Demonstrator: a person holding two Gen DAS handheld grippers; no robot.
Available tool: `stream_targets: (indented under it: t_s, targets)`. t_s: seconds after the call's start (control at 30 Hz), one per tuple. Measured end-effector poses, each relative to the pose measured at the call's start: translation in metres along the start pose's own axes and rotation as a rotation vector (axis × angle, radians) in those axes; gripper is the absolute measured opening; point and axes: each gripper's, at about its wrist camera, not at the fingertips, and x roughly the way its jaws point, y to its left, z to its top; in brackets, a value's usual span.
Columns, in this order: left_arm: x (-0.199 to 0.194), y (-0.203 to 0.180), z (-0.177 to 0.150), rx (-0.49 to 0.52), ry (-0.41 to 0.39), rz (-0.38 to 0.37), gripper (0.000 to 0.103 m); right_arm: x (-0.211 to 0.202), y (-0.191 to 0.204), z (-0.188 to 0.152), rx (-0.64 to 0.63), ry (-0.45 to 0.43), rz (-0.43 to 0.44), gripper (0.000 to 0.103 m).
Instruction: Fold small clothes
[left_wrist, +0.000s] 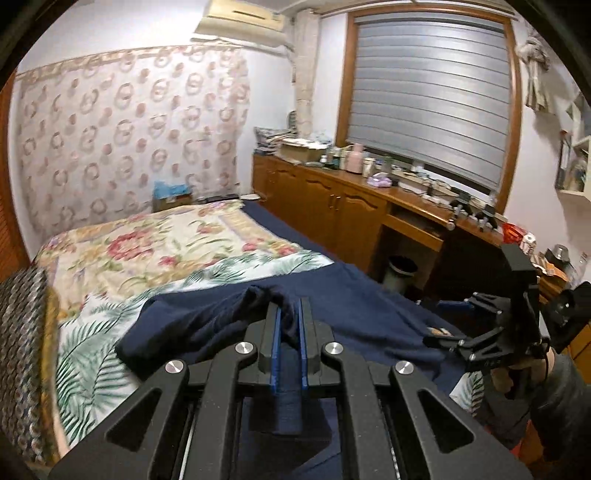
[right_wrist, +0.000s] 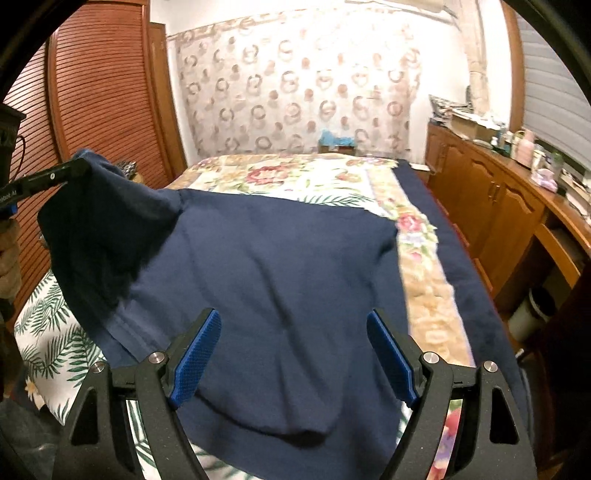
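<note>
A navy garment (right_wrist: 277, 258) lies spread on the bed, its near hem below my right gripper. My left gripper (left_wrist: 289, 310) is shut on a fold of the navy garment (left_wrist: 221, 325) and holds that part lifted off the bed. In the right wrist view the left gripper (right_wrist: 79, 168) stands at the far left, with the raised cloth hanging from it. My right gripper (right_wrist: 293, 317) hovers open just above the garment with nothing between its blue pads (right_wrist: 195, 362). The left wrist view shows the right gripper (left_wrist: 454, 321) at the right, over the bed's edge.
A floral bedspread (right_wrist: 295, 177) covers the bed beneath the garment. Along the right runs a wooden cabinet (right_wrist: 491, 199) crowded with small items, with a waste bin (right_wrist: 532, 310) at its foot. A louvred wooden wardrobe door (right_wrist: 103, 92) stands at the left.
</note>
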Motion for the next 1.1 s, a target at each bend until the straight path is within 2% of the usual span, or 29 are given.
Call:
stream_targets:
  t_s: [0.27,0.4,0.47,0.5,0.57,0.63,0.7,0.73,0.77,0.83,1.1]
  targets:
    - [0.02,-0.045,0.03,0.05,0.011,-0.124,0.009,-0.022,0.005,-0.013,0.02,-0.03,-0.029,0.083]
    - [0.024,-0.066,0.03,0.093,0.006,-0.122,0.009,-0.029,0.004,-0.014,0.026,-0.036,-0.036,0.083]
    - [0.032,-0.069,0.025,0.094,0.042,-0.135,0.011,-0.031,0.004,-0.015,0.027,-0.035,-0.04,0.083]
    - [0.035,-0.068,0.022,0.093,0.053,-0.123,0.014,-0.032,0.004,-0.015,0.028,-0.034,-0.042,0.083]
    - [0.038,-0.064,0.016,0.081,0.066,-0.12,0.032,-0.029,0.004,-0.015,0.032,-0.031,-0.046,0.083]
    - [0.038,-0.059,0.011,0.074,0.071,-0.118,0.043,-0.029,0.002,-0.011,0.039,-0.032,-0.047,0.083]
    - [0.035,-0.057,0.007,0.075,0.073,-0.114,0.047,-0.026,0.0,-0.009,0.049,-0.03,-0.038,0.083]
    - [0.033,-0.054,0.005,0.076,0.075,-0.11,0.054,-0.025,0.001,-0.008,0.051,-0.028,-0.034,0.083]
    - [0.029,-0.051,0.001,0.076,0.077,-0.101,0.067,-0.023,0.002,-0.007,0.05,-0.026,-0.031,0.083]
    - [0.026,-0.044,-0.003,0.069,0.073,-0.093,0.077,-0.019,0.003,-0.005,0.046,-0.022,-0.023,0.08]
    - [0.012,-0.012,-0.028,0.017,0.078,0.007,0.078,0.008,0.018,0.003,0.01,0.01,0.035,0.078]
